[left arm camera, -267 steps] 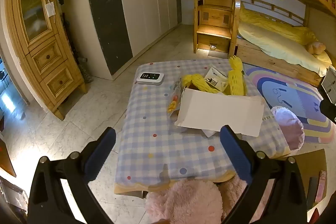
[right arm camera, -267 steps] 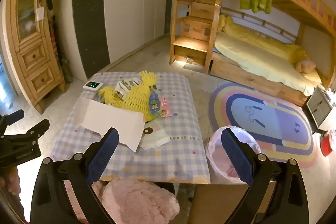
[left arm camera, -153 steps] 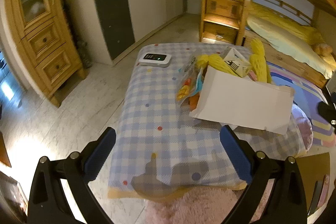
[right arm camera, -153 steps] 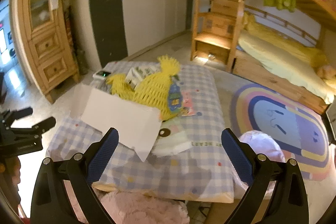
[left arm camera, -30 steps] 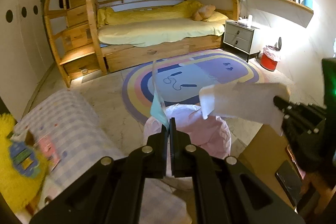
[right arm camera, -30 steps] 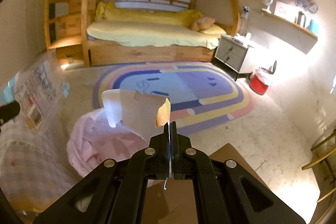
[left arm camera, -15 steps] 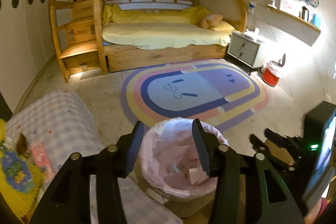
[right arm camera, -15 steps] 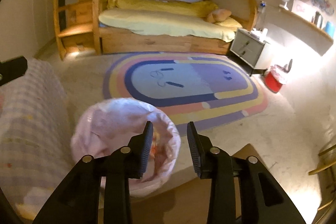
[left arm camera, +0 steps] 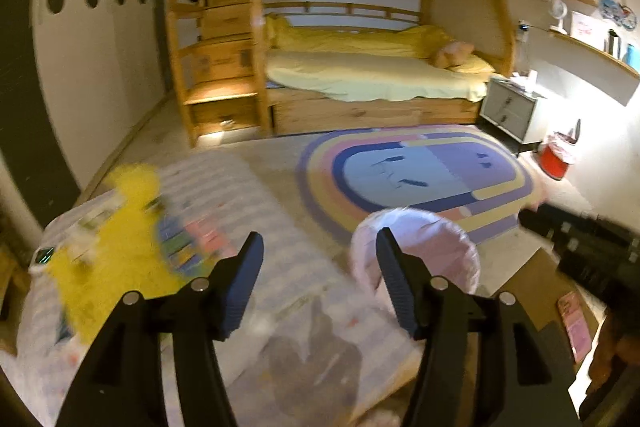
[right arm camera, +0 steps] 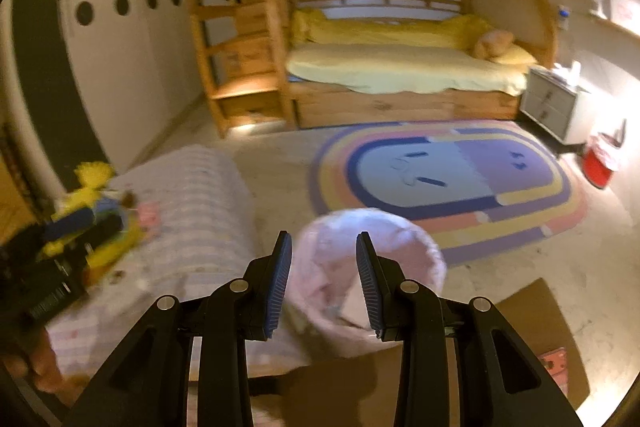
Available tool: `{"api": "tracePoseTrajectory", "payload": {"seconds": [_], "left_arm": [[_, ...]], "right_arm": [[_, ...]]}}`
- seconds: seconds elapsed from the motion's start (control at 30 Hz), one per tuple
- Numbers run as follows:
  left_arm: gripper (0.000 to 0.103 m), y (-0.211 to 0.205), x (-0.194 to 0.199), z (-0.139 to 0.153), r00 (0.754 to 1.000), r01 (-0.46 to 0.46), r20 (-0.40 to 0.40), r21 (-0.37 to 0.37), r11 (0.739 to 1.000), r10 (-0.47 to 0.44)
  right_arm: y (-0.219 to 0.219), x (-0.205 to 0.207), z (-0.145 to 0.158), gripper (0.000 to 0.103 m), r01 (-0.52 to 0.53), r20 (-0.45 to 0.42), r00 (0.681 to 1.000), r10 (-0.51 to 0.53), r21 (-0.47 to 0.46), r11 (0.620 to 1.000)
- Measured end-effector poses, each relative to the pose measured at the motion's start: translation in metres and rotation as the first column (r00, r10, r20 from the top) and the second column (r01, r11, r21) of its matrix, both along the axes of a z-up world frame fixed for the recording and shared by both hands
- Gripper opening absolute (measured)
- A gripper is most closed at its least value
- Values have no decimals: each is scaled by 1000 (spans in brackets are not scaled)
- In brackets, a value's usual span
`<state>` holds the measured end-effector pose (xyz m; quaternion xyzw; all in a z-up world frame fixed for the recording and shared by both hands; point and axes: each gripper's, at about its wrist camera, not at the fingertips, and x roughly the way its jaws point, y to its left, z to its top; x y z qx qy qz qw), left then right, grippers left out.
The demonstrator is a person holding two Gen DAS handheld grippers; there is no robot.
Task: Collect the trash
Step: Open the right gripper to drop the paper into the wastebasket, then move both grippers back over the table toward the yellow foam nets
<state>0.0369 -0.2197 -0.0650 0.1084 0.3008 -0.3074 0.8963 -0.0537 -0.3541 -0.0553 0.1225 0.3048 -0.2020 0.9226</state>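
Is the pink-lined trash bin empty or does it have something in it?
Not empty: the right wrist view shows pale scraps lying inside the pink-lined trash bin.

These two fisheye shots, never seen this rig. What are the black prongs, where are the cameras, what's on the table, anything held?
There is no robot: a person carries a two-fingered hand-held gripper in each hand, each with a fisheye camera looking along its fingers. The black prongs with blue pads are those fingers.

In the left wrist view, the left gripper is opening, with nothing between its pads. In the right wrist view, the right gripper is open and empty too.

Both point toward a bin lined with a pink plastic bag, standing beside a low table under a checked cloth. On the table lie yellow foam netting and some colourful wrappers, blurred by motion. The left gripper also appears at the left edge of the right view.
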Motion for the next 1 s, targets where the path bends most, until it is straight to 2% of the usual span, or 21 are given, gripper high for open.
{"api": "tracePoseTrajectory", "payload": {"seconds": [0.17,0.23,0.4,0.5,0.73,1.0], "left_arm": [[62,67,-7,-3,996,-89,-22,11,996,89],[63,91,-6,-4,990,-139,-33,19,990,140],[69,157,2,-1,956,-293,-28,21,956,294],[70,189,11,-3,935,-353,-21,18,935,354],[70,231,31,-7,905,-424,-33,13,906,424],[72,247,45,-10,900,-434,-26,22,901,434]], "right_arm": [[47,8,13,36,-108,11,994,108,8,994],[66,15,14,40,-148,2,989,148,-1,989],[101,37,16,47,-235,-20,972,235,-17,972],[119,51,13,50,-285,-36,958,284,-24,958],[146,76,-4,51,-343,-86,936,341,-10,939],[163,84,-10,54,-372,-125,922,367,-19,928]]}}
